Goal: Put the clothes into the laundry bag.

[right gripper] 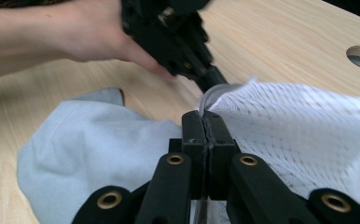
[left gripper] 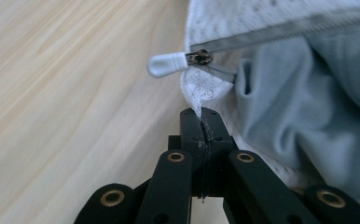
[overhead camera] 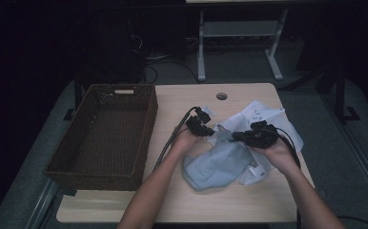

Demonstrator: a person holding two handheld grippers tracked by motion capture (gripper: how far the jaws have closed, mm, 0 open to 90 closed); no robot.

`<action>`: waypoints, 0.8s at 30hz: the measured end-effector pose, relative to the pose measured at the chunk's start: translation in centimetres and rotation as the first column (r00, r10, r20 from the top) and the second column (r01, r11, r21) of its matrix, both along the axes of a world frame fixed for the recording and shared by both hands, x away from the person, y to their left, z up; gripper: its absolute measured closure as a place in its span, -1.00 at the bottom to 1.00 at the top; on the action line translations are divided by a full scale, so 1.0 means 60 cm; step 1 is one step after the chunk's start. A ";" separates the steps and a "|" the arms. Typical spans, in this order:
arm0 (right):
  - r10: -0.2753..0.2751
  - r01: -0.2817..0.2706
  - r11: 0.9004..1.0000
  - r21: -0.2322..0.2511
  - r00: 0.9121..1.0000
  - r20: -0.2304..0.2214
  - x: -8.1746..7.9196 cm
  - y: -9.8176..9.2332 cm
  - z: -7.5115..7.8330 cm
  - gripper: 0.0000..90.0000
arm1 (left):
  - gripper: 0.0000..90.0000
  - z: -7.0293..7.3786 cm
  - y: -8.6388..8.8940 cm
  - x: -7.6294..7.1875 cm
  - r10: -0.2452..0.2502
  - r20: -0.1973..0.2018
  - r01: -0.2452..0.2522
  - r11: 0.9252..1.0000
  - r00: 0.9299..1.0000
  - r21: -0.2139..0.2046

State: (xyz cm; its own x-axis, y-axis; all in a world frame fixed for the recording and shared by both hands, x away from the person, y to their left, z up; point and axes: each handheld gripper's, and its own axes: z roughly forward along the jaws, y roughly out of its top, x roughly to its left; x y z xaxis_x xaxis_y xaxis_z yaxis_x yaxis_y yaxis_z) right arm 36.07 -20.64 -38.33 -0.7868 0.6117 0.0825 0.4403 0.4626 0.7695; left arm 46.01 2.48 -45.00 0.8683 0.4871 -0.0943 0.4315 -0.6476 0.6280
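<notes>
We have a white mesh bag (overhead camera: 256, 117) lying right of centre on the wooden table (overhead camera: 182, 102), with a pale blue garment (overhead camera: 218, 164) half out of its mouth towards the near side. Both tongs work at that mouth. The left gripper (overhead camera: 202, 125) has its jaws pressed together on a corner of the mesh (left gripper: 201, 91) just under the zip end; the right gripper (overhead camera: 249, 136) has its jaws closed flat on the mesh edge (right gripper: 229, 93) a little way to the right. No earlier picture lets us say more than that both grips look firm.

What the next move turns on, we judge, is the zip. In the left gripper view the zip line (left gripper: 280, 30) runs away from the jaws up and to the right, and its white pull tab (left gripper: 166, 64) lies just beyond the pinched corner, pointing left over bare table. So the zip pull sits nearest the left gripper, a short way past its tip, while the right gripper is further along the opening. If the bag is to be closed or opened further, the left side seems to us the one placed to reach the tab.

The high view gives us the layout: the brown woven basket (overhead camera: 146, 138) stands well apart at the left. The right gripper view shows the left hand (right gripper: 89, 37) and its tongs coming in from the far side to meet the same mesh edge.
</notes>
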 end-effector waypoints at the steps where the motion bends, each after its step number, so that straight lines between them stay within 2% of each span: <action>1: -0.002 0.002 1.000 -0.002 1.000 0.001 0.000 0.000 0.000 0.96 | 0.99 0.002 0.007 -0.005 0.013 -0.007 -0.013 1.000 1.000 -0.003; 8: -0.017 0.017 0.999 -0.041 1.000 0.001 0.005 0.005 -0.009 0.96 | 0.99 0.016 0.050 -0.060 0.063 -0.020 -0.063 0.998 0.998 0.007; 14: -0.008 0.008 0.999 -0.044 1.000 -0.005 0.004 0.010 -0.015 0.93 | 0.99 0.023 0.086 -0.114 0.100 -0.028 -0.101 0.995 0.995 -0.005; 17: 0.019 -0.019 1.000 -0.017 0.999 -0.029 -0.002 0.011 -0.012 0.62 | 0.99 0.023 0.104 -0.139 0.113 -0.031 -0.113 0.993 0.993 -0.023; 21: 0.046 -0.046 0.999 0.007 0.999 -0.027 -0.022 0.017 0.003 0.33 | 0.98 0.026 0.128 -0.165 0.130 -0.036 -0.132 0.990 0.991 -0.056; 24: 0.084 -0.083 0.996 0.007 0.996 -0.027 -0.043 0.032 0.012 0.14 | 0.98 0.024 0.138 -0.173 0.136 -0.025 -0.137 0.989 0.990 -0.048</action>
State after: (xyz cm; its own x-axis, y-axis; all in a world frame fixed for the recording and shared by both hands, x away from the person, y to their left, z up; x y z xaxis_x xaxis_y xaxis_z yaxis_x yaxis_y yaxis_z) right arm 33.52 -18.74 -37.59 -0.8325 0.5435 0.1081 0.4214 0.4943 0.7604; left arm 35.64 10.78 -43.55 0.7912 0.5955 -0.1392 0.5279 -0.5500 0.6472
